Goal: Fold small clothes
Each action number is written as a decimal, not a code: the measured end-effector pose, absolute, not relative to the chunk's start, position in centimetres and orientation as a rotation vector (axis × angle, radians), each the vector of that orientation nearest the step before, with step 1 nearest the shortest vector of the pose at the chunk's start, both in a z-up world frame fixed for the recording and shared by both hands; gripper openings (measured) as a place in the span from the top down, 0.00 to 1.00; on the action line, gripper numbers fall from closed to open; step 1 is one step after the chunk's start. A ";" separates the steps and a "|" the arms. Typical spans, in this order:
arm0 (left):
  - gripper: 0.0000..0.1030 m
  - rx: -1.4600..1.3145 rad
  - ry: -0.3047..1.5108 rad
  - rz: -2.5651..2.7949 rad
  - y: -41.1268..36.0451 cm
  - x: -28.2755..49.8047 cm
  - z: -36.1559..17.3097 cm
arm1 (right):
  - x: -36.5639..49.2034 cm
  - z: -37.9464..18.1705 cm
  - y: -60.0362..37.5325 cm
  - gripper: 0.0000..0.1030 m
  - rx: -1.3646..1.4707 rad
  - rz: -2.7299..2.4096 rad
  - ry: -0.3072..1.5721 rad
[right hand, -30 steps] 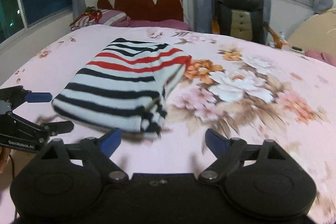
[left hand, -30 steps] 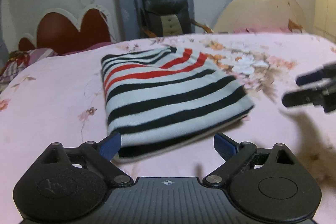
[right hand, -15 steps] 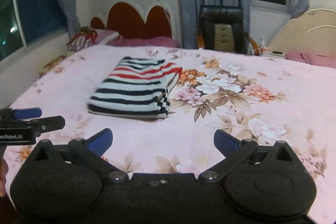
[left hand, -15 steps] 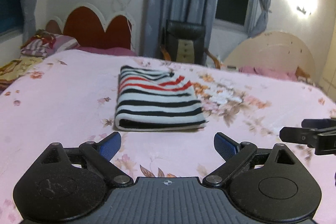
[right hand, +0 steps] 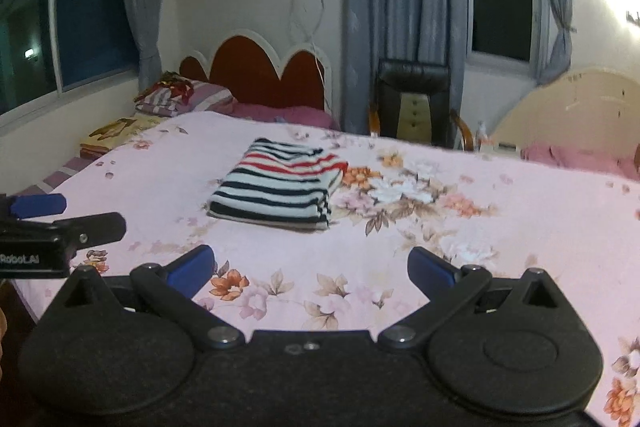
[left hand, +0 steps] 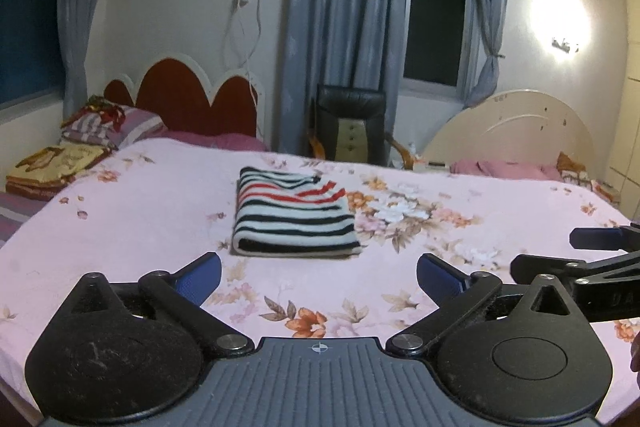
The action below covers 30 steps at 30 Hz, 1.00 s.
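Note:
A folded striped garment [left hand: 294,223], white with black and red bands, lies flat on the pink flowered bedspread [left hand: 140,219], well beyond both grippers. My left gripper [left hand: 318,265] hangs over the near part of the bed; its jaws are opening and nothing is between them. The right wrist view has the same garment [right hand: 276,191] ahead and a little left. My right gripper [right hand: 310,255] is open and holds nothing. Each gripper shows at the edge of the other's view: the right gripper [left hand: 548,251] and the left gripper [right hand: 88,213].
A red scalloped headboard [left hand: 188,99] and stacked pillows [left hand: 100,123] stand at the bed's far left. Behind the bed are a black chair [left hand: 352,127], grey curtains [left hand: 340,27] and a cream headboard [left hand: 516,135]. The bed's near edge runs just under the grippers.
Both grippers have pulled back and risen away from the garment, which now lies folded on the bed and looks much smaller. The jaws of both stand a little wider.

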<state>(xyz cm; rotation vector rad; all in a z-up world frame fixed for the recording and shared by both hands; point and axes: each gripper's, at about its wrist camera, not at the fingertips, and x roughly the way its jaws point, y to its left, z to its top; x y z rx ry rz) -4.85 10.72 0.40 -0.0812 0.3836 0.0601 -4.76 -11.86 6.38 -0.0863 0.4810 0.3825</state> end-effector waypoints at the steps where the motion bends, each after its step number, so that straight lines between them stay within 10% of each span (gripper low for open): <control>1: 0.00 -0.080 0.379 0.062 10.5 -5.0 0.5 | -5.0 6.6 -11.8 0.01 -0.090 0.382 0.472; 30: 0.00 -0.035 0.353 0.047 9.7 -5.7 1.0 | -6.0 7.2 -12.1 0.01 -0.069 0.337 0.446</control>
